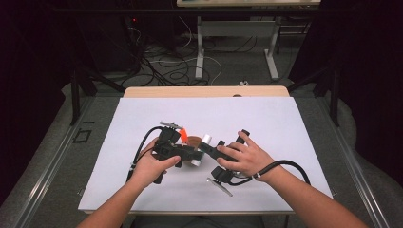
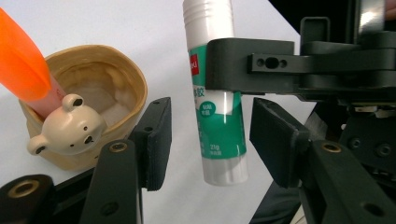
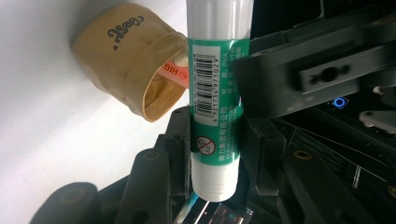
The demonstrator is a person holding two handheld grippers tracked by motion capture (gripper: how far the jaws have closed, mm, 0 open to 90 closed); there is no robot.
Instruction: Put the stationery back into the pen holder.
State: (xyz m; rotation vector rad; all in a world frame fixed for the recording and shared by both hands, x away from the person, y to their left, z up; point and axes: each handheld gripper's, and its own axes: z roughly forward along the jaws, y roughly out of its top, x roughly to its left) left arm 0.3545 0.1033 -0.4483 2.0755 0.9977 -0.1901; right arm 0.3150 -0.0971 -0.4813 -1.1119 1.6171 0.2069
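Observation:
A green-and-white glue stick (image 3: 215, 74) is clamped near its lower end between the jaws of my right gripper (image 3: 215, 144). In the left gripper view the glue stick (image 2: 219, 126) hangs between the pads of my left gripper (image 2: 215, 140), with a gap on each side, so that gripper is open. Above them the right gripper's jaw crosses the stick. From the high view both grippers meet mid-table, left gripper (image 1: 192, 154) facing right gripper (image 1: 209, 151), with the stick's white cap (image 1: 207, 138) poking out. Just behind stands a tan cup (image 2: 93, 79) with a bear figure (image 2: 70, 128) and an orange highlighter (image 2: 21, 60) inside.
The white table sheet (image 1: 142, 190) spreads around both hands, with a wooden edge (image 1: 204, 91) at the far side. Beyond the table lie floor cables (image 1: 166, 66) and a desk frame (image 1: 237, 42). Each gripper's black cable trails back along a forearm.

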